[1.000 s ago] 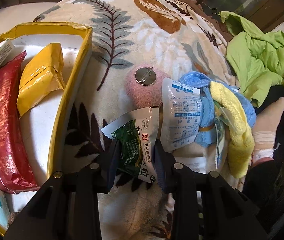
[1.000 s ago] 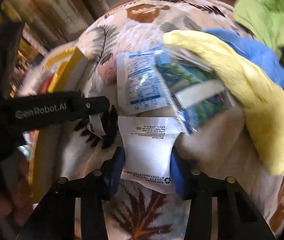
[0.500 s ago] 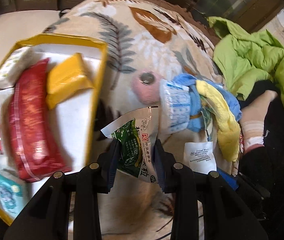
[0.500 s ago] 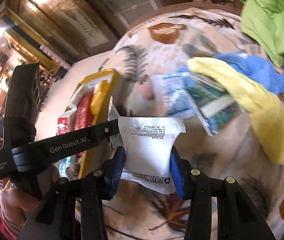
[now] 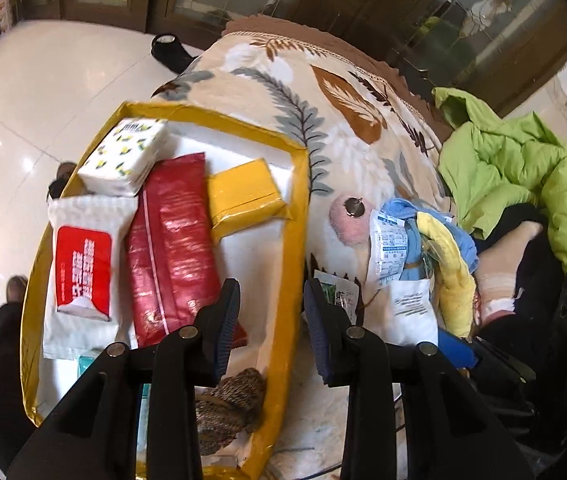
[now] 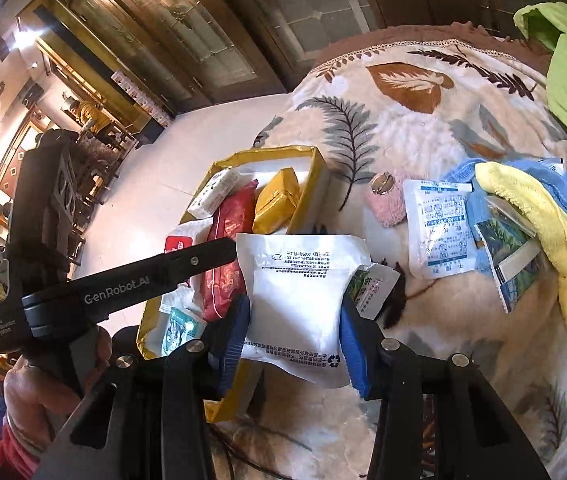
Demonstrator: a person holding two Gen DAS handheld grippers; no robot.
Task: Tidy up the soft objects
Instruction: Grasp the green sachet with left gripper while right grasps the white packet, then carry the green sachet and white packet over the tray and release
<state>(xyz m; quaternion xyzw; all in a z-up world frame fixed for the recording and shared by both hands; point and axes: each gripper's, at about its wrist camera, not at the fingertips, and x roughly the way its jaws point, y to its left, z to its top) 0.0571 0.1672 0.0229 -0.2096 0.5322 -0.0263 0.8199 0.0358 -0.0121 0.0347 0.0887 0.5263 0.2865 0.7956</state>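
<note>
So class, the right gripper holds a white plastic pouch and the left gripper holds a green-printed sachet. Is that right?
Not quite. The left gripper holds nothing: the left wrist view shows its jaws open, with the green-printed sachet lying on the leaf-patterned blanket. The right gripper does hold the white plastic pouch.

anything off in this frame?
Green packet lies on the blanket just outside the yellow box, while the left tool is open and empty. Looks like a miss. Right tool holds white pouch normally.
</note>
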